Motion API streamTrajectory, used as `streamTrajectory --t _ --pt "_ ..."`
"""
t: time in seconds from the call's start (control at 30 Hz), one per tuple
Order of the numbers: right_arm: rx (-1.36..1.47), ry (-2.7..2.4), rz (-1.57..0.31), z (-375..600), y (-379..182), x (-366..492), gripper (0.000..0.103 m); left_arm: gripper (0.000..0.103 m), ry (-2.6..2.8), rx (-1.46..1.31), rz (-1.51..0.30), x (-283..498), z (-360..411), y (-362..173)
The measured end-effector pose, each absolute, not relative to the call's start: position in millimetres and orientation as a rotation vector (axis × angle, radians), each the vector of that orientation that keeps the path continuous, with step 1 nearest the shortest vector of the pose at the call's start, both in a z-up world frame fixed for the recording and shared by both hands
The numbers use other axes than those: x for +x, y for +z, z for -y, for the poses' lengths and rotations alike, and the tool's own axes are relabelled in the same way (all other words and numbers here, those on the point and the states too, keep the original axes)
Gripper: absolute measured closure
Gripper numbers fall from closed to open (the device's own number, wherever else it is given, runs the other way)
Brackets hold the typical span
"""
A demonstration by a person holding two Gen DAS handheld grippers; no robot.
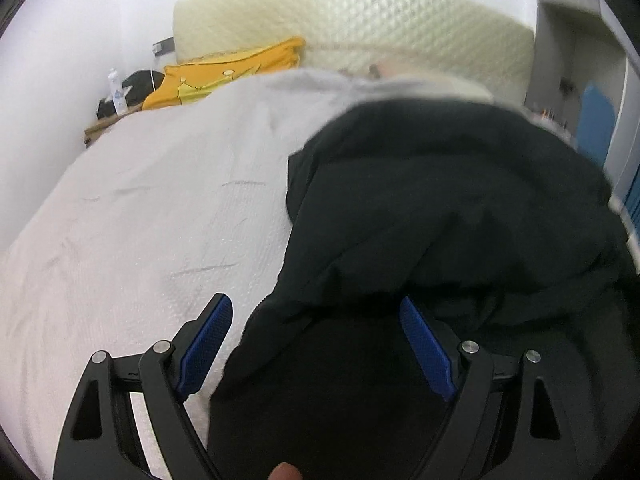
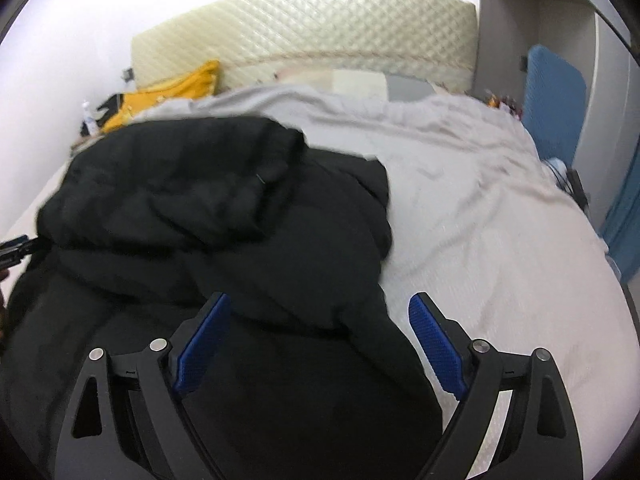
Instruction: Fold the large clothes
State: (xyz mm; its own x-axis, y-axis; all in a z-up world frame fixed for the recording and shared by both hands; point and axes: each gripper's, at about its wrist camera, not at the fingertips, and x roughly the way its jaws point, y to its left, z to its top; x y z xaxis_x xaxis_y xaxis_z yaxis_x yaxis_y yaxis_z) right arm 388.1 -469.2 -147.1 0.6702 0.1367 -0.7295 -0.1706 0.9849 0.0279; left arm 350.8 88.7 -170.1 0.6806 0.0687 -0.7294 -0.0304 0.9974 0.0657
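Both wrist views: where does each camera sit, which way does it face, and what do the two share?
Left wrist: sits behind the open left gripper, facing up the bed toward the headboard, over the left edge of the black garment; a fingertip shows at the bottom edge.
Right wrist: sits behind the open right gripper, facing the same headboard, over the garment's right edge; the other gripper's tip pokes in at far left.
Shared: black garment, bed, headboard, yellow cushion.

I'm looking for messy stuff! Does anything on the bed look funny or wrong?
The black jacket lies bunched and rumpled on the bed, not flat or folded. Both tools, left and right, are open above it.
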Motion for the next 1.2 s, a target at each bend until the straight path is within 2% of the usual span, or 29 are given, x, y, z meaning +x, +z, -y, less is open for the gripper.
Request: streamTrajectory --t 0.23,0.37,0.57,0.77,1.0,1.2 --pt "-0.113 0.129 -0.941 477.1 -191.4 407.0 0.012 0.016 0.095 0.106 -0.861 371.2 -81.6 -194.7" --pt "-0.027 0.115 -0.940 488.2 -201.5 419.1 0.012 0.016 0.129 0.132 -0.835 380.8 -78.7 -200.7" --pt "0.037 0.100 -0.828 488.2 -183.9 426.1 0.012 0.016 0.179 0.059 -0.745 391.7 -98.8 -184.9" --pt "0.041 0.088 -0.720 494.4 -166.3 427.2 0.012 0.016 0.186 -0.032 -0.742 397.4 -119.4 -181.9" --pt "0.051 0.034 -0.752 502.1 -179.2 438.3 0.012 0.016 0.186 -0.028 -0.755 400.1 -121.5 -182.5" --pt "0.083 0.061 -0.737 491.8 -155.4 409.5 0.012 0.016 0.160 -0.040 -0.757 383.1 -115.4 -157.5"
